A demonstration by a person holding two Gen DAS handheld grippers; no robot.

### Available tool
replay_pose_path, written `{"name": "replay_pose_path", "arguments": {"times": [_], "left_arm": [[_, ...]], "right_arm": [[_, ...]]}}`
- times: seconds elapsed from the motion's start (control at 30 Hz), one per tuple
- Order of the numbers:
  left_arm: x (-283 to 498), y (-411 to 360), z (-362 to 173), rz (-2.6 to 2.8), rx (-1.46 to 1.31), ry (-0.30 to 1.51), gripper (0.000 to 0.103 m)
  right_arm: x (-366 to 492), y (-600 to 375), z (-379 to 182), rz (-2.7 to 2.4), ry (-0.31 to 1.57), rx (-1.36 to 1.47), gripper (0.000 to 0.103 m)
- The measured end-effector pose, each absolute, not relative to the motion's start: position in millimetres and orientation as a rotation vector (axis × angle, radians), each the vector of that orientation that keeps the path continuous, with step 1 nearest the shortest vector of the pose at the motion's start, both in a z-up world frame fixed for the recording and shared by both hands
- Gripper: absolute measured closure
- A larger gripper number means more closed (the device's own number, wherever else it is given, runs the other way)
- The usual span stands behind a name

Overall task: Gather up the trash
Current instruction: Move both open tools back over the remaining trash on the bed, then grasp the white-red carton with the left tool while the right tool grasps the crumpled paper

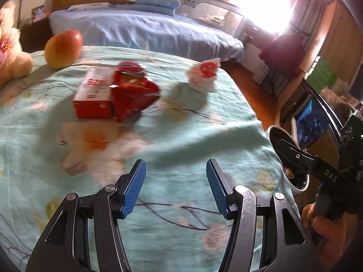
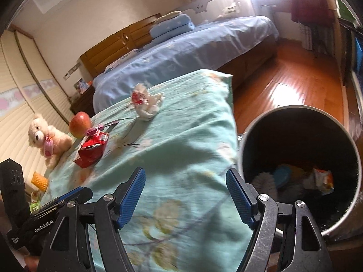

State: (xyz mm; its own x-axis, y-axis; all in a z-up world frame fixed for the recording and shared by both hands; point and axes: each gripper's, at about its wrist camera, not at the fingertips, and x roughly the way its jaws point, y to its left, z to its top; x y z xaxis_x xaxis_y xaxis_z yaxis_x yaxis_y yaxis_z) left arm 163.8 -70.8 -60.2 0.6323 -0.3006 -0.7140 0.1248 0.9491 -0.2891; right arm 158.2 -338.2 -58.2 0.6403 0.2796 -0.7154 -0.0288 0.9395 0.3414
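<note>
In the left wrist view the left claw (image 1: 175,188) hangs half-spread and empty, so aim for the red wrapper (image 1: 133,95) on the bed (image 1: 204,136); in the right wrist view the right claw (image 2: 185,192), gaping and empty, sits beside the bin (image 2: 299,170).

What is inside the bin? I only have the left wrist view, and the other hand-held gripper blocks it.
Observer: The bin holds an orange and white wrapper, a blue thing and something fluffy.
Operator: Is the right hand-held gripper carrying anything?
Observer: No. Its jaws are open with nothing between them, over the bed cover.
Operator: Is there anything near the teddy that I cannot see?
Observer: Yes, a yellow corn-shaped thing lies below it in the right wrist view.
</note>
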Motion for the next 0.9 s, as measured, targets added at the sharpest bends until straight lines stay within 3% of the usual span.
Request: {"name": "replay_pose_path", "arguments": {"times": [0.9], "left_arm": [[224,8,-69,-0.047,-0.228,0.877,0.047]], "right_arm": [[232,-279,-63,0.286,0.882,0.253,0.028]]}}
